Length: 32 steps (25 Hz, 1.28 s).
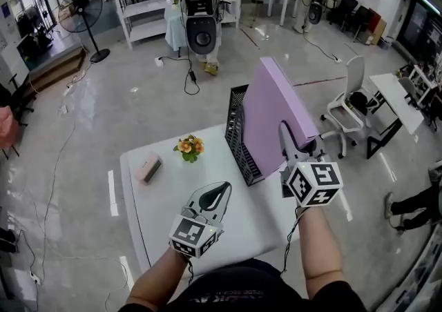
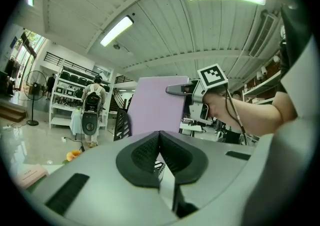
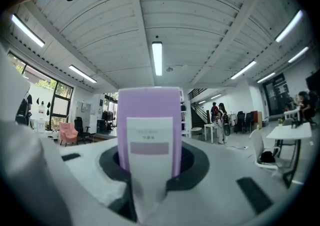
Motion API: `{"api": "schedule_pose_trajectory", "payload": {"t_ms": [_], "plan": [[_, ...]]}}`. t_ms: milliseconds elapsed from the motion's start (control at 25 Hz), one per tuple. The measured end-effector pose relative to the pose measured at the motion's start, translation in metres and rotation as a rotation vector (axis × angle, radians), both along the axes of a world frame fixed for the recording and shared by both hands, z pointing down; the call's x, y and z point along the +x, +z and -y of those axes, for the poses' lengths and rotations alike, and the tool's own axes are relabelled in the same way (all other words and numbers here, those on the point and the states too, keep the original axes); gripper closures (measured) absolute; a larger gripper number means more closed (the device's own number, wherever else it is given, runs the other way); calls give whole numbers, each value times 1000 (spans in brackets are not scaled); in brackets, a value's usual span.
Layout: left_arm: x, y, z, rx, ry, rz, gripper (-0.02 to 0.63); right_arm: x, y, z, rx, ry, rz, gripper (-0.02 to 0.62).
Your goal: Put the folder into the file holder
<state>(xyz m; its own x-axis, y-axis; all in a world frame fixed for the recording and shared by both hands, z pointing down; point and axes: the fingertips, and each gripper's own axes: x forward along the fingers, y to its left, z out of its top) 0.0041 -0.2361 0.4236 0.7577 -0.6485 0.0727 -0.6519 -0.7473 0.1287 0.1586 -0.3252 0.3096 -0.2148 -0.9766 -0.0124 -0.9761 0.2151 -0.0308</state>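
On my white table (image 1: 155, 214) lie one orange flower sprig (image 1: 189, 146) and one pink block (image 1: 148, 167), both left of the one black file holder (image 1: 237, 131). My right gripper (image 1: 284, 130) clamps the one purple folder (image 1: 273, 107), which stands tilted at the holder's right side. My left gripper (image 1: 222, 190) hangs over the table, jaws together and empty.

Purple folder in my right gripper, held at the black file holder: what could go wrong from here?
1. The right gripper clamps the folder at one edge only; tilted as it is, it may swing or slip.
2. Nothing steadies the file holder: the left gripper hangs shut, apart from it, so a nudge could slide or tip it towards the table edge.
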Motion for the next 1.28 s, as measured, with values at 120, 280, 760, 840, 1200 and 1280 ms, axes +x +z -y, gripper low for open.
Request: {"api": "schedule_pose_trajectory", "payload": {"t_ms": [120, 280, 760, 840, 1200, 1280], "plan": [[-6, 3, 5, -8, -24, 4, 603, -2, 4, 13, -2, 0, 1, 465], [-16, 7, 13, -8, -60, 15, 603, -6, 11, 27, 1, 5, 10, 463], [-29, 12, 27, -29, -119, 21, 603, -15, 28, 50, -7, 10, 7, 463], [-31, 14, 29, -31, -121, 20, 602, -17, 42, 50, -20, 19, 3, 462], [-34, 23, 34, -54, -124, 24, 603, -28, 97, 54, -87, 34, -31, 457], [-35, 25, 35, -59, -123, 23, 603, -29, 104, 54, -100, 39, -32, 457]]}}
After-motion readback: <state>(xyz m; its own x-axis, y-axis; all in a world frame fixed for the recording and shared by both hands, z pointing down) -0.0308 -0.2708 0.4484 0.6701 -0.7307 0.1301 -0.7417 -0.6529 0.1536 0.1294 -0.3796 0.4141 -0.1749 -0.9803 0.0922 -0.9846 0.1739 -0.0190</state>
